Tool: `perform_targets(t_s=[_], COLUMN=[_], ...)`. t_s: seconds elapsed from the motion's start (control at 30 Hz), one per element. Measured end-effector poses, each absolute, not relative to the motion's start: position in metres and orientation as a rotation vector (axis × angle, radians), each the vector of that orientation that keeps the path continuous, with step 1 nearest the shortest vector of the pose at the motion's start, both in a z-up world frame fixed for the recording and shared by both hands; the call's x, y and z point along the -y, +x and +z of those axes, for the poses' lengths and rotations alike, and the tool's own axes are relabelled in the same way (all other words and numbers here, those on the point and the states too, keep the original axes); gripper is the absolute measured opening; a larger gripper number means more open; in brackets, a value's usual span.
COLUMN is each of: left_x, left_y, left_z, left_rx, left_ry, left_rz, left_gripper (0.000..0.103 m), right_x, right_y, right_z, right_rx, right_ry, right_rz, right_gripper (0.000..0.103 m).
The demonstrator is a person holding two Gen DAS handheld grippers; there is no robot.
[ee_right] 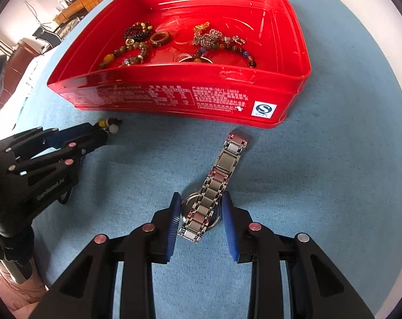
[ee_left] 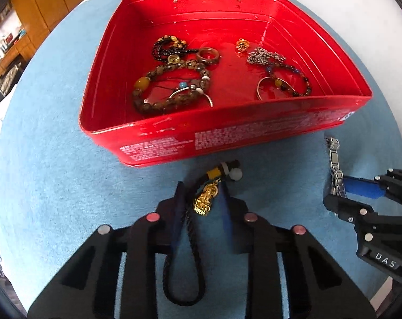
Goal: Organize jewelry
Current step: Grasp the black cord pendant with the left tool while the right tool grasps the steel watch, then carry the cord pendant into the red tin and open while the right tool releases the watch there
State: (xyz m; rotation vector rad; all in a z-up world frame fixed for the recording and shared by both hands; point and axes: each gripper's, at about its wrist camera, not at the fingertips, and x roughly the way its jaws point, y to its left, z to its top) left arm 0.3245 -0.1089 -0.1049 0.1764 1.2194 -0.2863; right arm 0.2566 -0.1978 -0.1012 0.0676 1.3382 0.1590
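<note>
Covering the worktop, a blue cloth [ee_left: 55, 159], with wooden cabinets blurred beyond its far edge. Standing on the cloth, a shallow red tin [ee_left: 227, 138], open, white print along its near wall. Pointing steeply down just in front of the tin, the left tongs [ee_left: 202, 186] and, well to their right, the right tongs [ee_right: 199, 196].

Pinched by the right tongs, blue pads against either side of its round case, a steel watch [ee_right: 217, 183]; lying flat on the cloth, link band stretching away toward the tin without reaching it.

Narrowed on a gold pendant [ee_left: 204, 202], the left tongs, pads touching it and its black cord [ee_left: 185, 273]; looped back between the fingers, that cord, with yellow and white beads poking out past the fingertips, near the tin's wall.

Inside the tin: at left a large brown bead bracelet [ee_left: 158, 98]; at right a dark bead bracelet [ee_left: 294, 79]; behind it a tangled silver chain [ee_left: 262, 55]; mid-floor a brown ring [ee_left: 207, 55]; farther back a tiny gold charm [ee_left: 242, 44].
</note>
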Motion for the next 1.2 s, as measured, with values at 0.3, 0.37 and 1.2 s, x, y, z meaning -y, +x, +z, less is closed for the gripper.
perform_targets(t_s=[0.3, 0.37, 1.2], left_x=[0.094, 0.089, 0.06], left_y=[0.31, 0.305, 0.249], left_z=[-0.092, -0.089, -0.019], left_rx=[-1.197, -1.213, -1.034], left_ry=[0.125, 0.087, -0.021], left_rz=[-0.261, -0.283, -0.333], left_gripper=[0.002, 0.002, 0.002], right_x=[0.19, 0.187, 0.175], right_y=[0.256, 0.257, 0.227], right_z=[-0.101, -0.101, -0.04], right_rx=[-1.342, -1.34, -1.209], right_ry=[0.057, 0.047, 0.037], right_rz=[0.138, 0.131, 0.188], right_gripper=[0.032, 0.033, 0.03])
